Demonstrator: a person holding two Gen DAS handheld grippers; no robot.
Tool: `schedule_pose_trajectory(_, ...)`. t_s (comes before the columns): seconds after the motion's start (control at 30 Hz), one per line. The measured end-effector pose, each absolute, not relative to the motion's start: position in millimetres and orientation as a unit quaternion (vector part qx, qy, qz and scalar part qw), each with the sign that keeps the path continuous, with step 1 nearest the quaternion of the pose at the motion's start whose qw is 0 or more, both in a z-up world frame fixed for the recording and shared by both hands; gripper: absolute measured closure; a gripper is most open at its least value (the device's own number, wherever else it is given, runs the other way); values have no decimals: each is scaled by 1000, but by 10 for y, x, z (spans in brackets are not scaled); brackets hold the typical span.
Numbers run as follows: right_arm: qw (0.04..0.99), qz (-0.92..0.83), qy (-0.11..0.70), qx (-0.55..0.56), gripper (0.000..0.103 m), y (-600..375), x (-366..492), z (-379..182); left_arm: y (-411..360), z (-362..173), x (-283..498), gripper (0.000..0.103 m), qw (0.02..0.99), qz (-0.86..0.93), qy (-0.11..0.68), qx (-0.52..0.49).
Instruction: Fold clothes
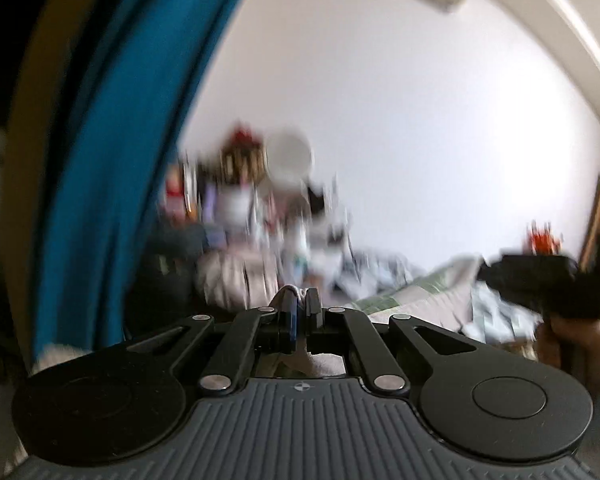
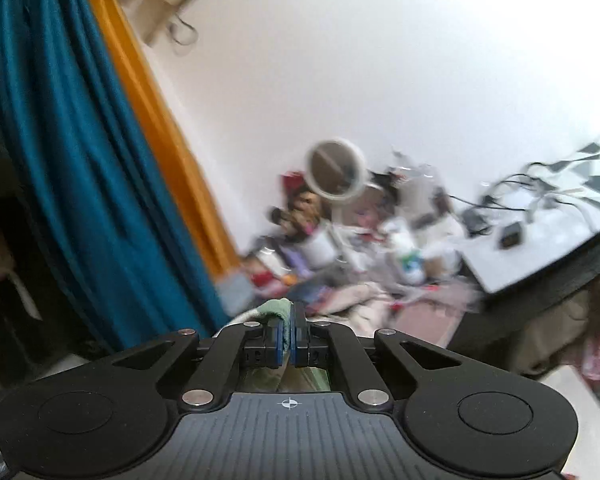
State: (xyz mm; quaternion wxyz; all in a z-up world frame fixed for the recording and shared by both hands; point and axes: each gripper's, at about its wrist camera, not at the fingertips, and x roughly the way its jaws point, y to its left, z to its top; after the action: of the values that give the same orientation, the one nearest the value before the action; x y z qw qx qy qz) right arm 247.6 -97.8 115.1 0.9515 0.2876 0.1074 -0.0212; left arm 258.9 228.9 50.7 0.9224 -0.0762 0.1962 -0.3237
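curtains: blue curtain (image 2: 72, 168) at 9 o'clock in both views, orange strip (image 2: 168, 136) beside it, full height
shelf clutter: round white mirror (image 2: 336, 172) at 12 o'clock above blurred bottles and boxes; heavy motion blur, items not readable
table: white tabletop (image 2: 532, 252) at 3 o'clock in the right view, cables and a small dark box on it
bed: patterned bedding (image 1: 420, 288) at 2 o'clock in the left view
left gripper (image 1: 298, 312): jaws closed tight, thin pale fold of cloth (image 1: 288, 294) pinched at the tips
right gripper (image 2: 288, 334): jaws closed tight on a green cloth edge (image 2: 278, 310), which bunches above the pads and hangs below
in left view: right gripper (image 1: 540, 280) at 3 o'clock, dark and blurred, hand (image 1: 576, 344) under it
obstructions: nothing between tips and cloth
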Motion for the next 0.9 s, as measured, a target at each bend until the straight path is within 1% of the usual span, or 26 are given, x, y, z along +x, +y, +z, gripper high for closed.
schedule_pose_trajectory(0.07,941,-41,151,302,100,-1035,2571,858,2085,197,2674,96,907,-335,252,-31)
schedule_pose_trajectory(0.13,928,-62,194,313,100,-1089,2653,551,1900,-155,2731,90,897,-327,295,43)
schedule_pose_trajectory(0.17,920,-73,215,319,100,-1116,2694,398,1836,-306,2748,77,892,-322,310,74)
schedule_pose_trajectory(0.2,912,-83,236,325,100,-1143,2735,244,1796,-431,2756,56,887,-318,320,98)
schedule_pose_trajectory(0.23,906,-94,246,330,100,-1165,2749,136,1764,-538,2753,47,883,-316,326,121)
schedule_pose_trajectory(0.27,902,-104,248,337,100,-1182,2744,58,1742,-621,2736,40,879,-316,326,145)
schedule_pose_trajectory(0.37,890,-127,245,364,100,-1270,2709,-102,1662,-777,2655,39,862,-327,324,215)
schedule_pose_trajectory(0.43,887,-137,247,366,100,-1349,2723,-151,1590,-874,2664,38,846,-345,325,243)
schedule_pose_trajectory(0.5,884,-142,248,369,100,-1407,2729,-196,1518,-970,2674,32,830,-362,327,270)
schedule_pose_trajectory(0.53,882,-144,248,373,100,-1443,2735,-209,1482,-1019,2678,32,821,-371,327,284)
schedule_pose_trajectory(0.6,879,-148,246,380,100,-1515,2738,-212,1372,-1174,2634,31,801,-386,327,320)
schedule_pose_trajectory(0.8,873,-154,248,391,100,-1619,2766,-248,1250,-1699,2456,32,689,-428,302,501)
schedule_pose_trajectory(0.9,872,-152,250,392,100,-1625,2787,-243,1242,-1819,2504,33,682,-416,275,535)
